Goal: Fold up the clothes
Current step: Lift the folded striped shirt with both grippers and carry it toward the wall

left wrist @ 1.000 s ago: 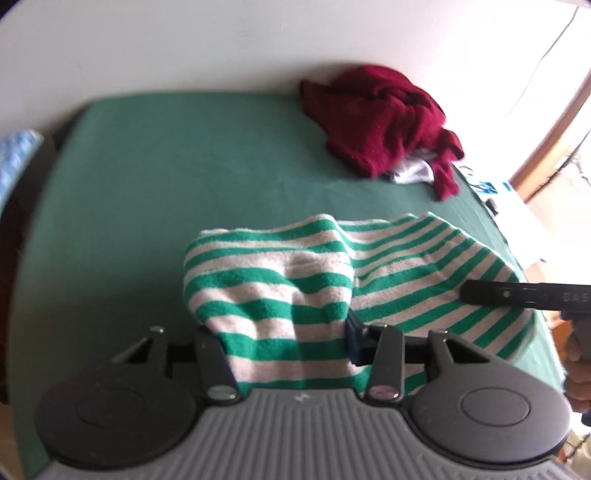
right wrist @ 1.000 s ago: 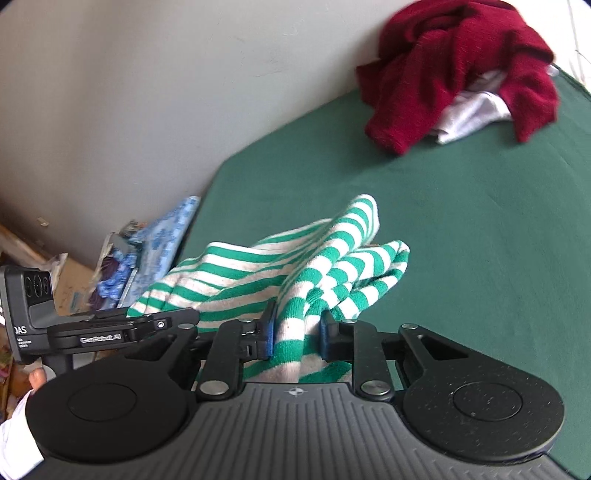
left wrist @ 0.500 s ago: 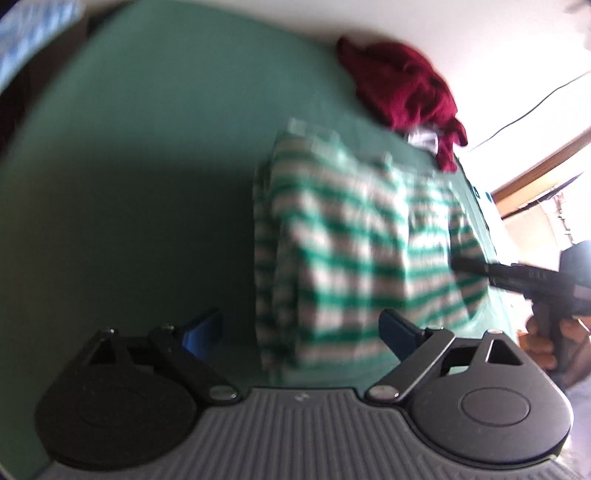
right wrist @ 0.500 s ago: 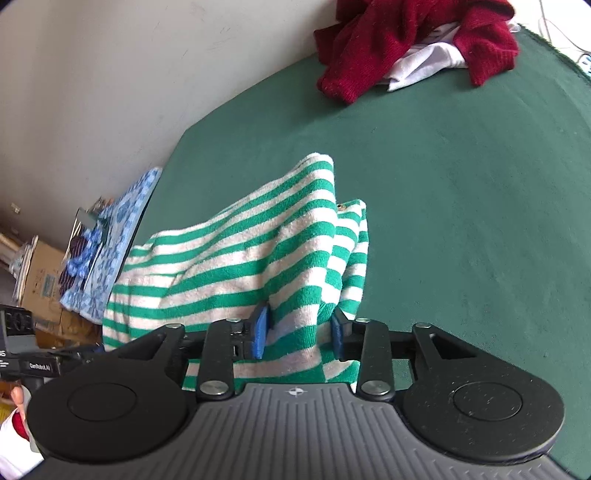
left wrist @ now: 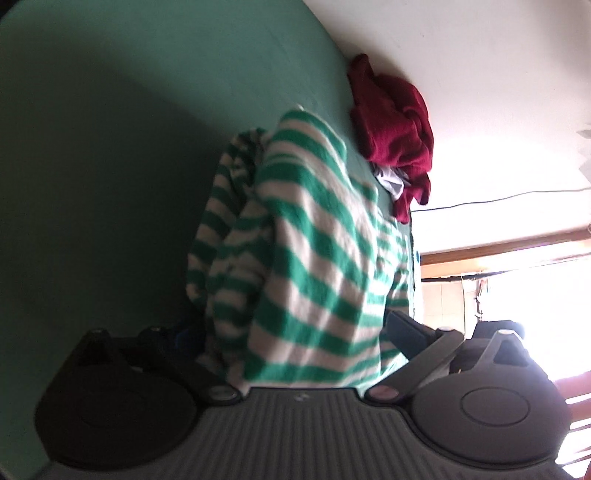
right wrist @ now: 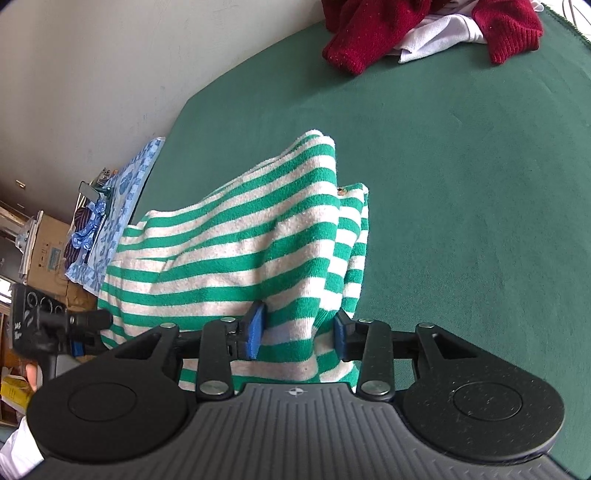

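A green-and-white striped garment [left wrist: 314, 258] [right wrist: 240, 258] lies folded in a loose heap on the green bed cover [right wrist: 461, 184]. My left gripper [left wrist: 286, 328] is rolled on its side, its jaws wide and still opening. The garment's near edge lies between them and neither pad presses it. In the right wrist view the left gripper [right wrist: 86, 332] sits at the garment's left end. My right gripper [right wrist: 297, 334] has its jaws opening around a thick fold at the right end. The blue pads [right wrist: 255, 332] stand beside the fold without squeezing it.
A dark red sweater [left wrist: 399, 122] [right wrist: 424, 29] lies crumpled over a white garment [right wrist: 436, 37] at the far side by the wall. A blue patterned cloth [right wrist: 122, 206] and a cardboard box [right wrist: 44, 247] sit past the bed's left edge. A cable [left wrist: 480, 201] runs along the wall.
The left gripper let go of the striped garment, opened wide, rolled sideways and sank. The right jaws widened off the fold they pinched. The garment dropped onto the cover.
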The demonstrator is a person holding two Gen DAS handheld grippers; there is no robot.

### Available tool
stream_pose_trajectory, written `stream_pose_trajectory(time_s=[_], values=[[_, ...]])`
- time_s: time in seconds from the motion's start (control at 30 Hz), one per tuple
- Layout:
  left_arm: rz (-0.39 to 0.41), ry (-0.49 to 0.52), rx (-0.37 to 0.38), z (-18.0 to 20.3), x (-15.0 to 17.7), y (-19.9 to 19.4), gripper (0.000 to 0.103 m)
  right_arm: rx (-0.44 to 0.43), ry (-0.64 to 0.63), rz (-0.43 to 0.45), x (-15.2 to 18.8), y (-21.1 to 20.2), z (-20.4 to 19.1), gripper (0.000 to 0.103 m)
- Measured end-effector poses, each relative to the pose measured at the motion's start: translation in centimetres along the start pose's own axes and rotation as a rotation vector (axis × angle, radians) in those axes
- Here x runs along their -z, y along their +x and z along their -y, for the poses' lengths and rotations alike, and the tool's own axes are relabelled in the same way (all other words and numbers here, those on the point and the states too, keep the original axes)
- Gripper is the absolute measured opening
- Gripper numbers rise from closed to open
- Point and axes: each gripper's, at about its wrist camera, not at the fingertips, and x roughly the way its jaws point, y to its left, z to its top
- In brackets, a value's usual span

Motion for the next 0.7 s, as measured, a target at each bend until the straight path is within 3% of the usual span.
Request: stream_pose_trajectory(time_s=[0.17, 0.3, 0.4, 0.5, 0.7], values=[[0.003, 0.114, -0.096, 1.3, -0.9, -0.4, 0.099, 0.0, 0.0, -0.013, 0.0, 0.1, 0.3, 0.041], [-0.028, 0.164, -0.076, 1.7, -2.4, 0.8, 0.1, -0.028, 0.044, -0.006, 0.0, 0.2, 0.9, 0.046], [-0.057, 0.22, -0.115, 2.7, -2.4, 1.8, 0.101, -0.03, 0.069, 0.009, 0.3, -0.8, 1.3, 0.047], [-0.06, 0.221, -0.087, 2.2, -2.0, 1.5, 0.101, -0.009, 0.104, -0.01, 1.4, -2.5, 2.5, 0.06], [-0.088, 0.178, -0.039, 1.8, -3.2, 2.1, 0.101, -0.129, 0.223, -0.023, 2.8, -2.7, 4.7, 0.06]])
